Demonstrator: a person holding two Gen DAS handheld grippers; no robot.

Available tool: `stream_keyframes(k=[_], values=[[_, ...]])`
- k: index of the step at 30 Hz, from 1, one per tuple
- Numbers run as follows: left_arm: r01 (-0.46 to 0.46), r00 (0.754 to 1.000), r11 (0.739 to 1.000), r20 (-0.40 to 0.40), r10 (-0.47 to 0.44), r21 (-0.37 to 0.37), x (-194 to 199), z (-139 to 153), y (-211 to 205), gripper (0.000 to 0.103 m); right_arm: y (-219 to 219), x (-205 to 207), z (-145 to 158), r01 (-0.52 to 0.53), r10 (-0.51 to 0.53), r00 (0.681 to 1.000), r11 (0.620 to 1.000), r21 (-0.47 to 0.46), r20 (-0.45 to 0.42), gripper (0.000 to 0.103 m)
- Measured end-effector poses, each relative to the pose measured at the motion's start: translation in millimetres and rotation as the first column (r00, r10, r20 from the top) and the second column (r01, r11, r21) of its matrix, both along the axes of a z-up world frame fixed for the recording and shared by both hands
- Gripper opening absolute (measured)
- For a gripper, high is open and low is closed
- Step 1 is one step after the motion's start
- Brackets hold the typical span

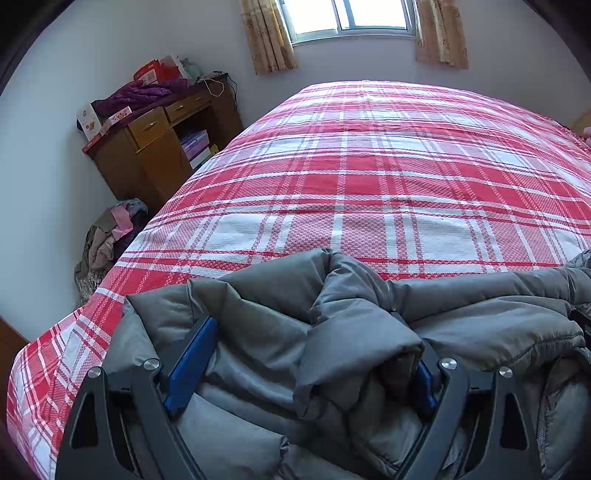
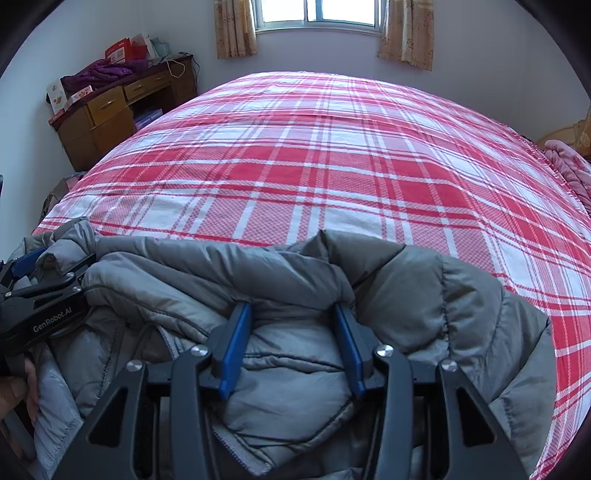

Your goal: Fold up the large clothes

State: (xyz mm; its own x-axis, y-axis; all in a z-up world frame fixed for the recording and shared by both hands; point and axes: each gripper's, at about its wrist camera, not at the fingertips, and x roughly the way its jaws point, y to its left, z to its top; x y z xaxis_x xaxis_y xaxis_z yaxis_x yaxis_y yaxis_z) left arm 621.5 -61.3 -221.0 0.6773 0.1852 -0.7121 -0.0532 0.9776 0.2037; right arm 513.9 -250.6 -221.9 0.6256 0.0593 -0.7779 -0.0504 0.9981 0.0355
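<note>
- Grey quilted puffer jacket [image 1: 332, 332] lies bunched at the near edge of the bed, directly under and ahead of both claws; the red-and-white plaid bedspread [image 1: 369, 177] stretches flat beyond it.
- Left gripper [image 1: 310, 343]: jaws spread wide. A thick raised fold of jacket sits between the blue finger pads [image 1: 192, 365]. The left pad stands clear of the cloth; the right pad is mostly hidden behind the fold. Reads as released, not clamped.
- Right gripper [image 2: 291, 325]: jaws partly closed, blue pads on either side of a puffy panel of jacket. The fabric bulges between them and the fold above drapes over the fingertips. Whether the pads press the cloth cannot be told.
- In the right wrist view the left gripper [image 2: 33, 280] shows at the far left, low over the jacket's left end; part of a hand [image 2: 18, 398] holds it from below.
- The jacket's zipper edge [image 2: 236, 454] runs just below the right claw.
- Far ahead and left of the claws: a brown wooden desk [image 1: 147, 147] piled with a purple garment [image 1: 140, 92] and boxes; a heap of mixed clothes [image 1: 110, 236] beside the bed.
- Straight ahead on the far wall: a window [image 1: 351, 18] with tan patterned curtains [image 1: 266, 37].
</note>
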Motion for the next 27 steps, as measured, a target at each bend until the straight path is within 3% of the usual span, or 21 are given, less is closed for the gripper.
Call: stream_keyframes(k=[12,15,16,18,22,27], values=[[0.003,1.0,1.0,-0.006,-0.003,0.005,2,1,0,0.092,2,3,-1,-0.002,0.002,1.0,1.0,-0.011,-0.004,0.05],[0.014,1.0,0.999,-0.024,-0.015,-0.035,-4,21,10,0.091,-1,4,4,-0.019,0.019,1.0,1.0,0.001,-0.02,0.056],[0.017,1.0,0.998,-0.013,-0.018,-0.063,-12,34,17,0.091,-6,2,9,-0.029,0.029,0.999,0.999,0.015,-0.027,0.061],[0.037,0.999,0.994,0.014,-0.036,-0.107,-32,54,30,0.091,-16,-12,24,-0.004,0.004,1.0,1.0,0.012,-0.016,0.081],[0.084,0.996,0.99,0.015,-0.083,-0.117,-101,73,55,0.091,-39,-63,54,0.001,-0.001,1.0,1.0,0.026,0.03,0.083],[0.118,0.99,0.991,-0.067,-0.122,-0.069,-203,42,83,0.091,-65,-152,53,0.018,-0.018,1.0,0.996,0.082,0.001,0.083]])
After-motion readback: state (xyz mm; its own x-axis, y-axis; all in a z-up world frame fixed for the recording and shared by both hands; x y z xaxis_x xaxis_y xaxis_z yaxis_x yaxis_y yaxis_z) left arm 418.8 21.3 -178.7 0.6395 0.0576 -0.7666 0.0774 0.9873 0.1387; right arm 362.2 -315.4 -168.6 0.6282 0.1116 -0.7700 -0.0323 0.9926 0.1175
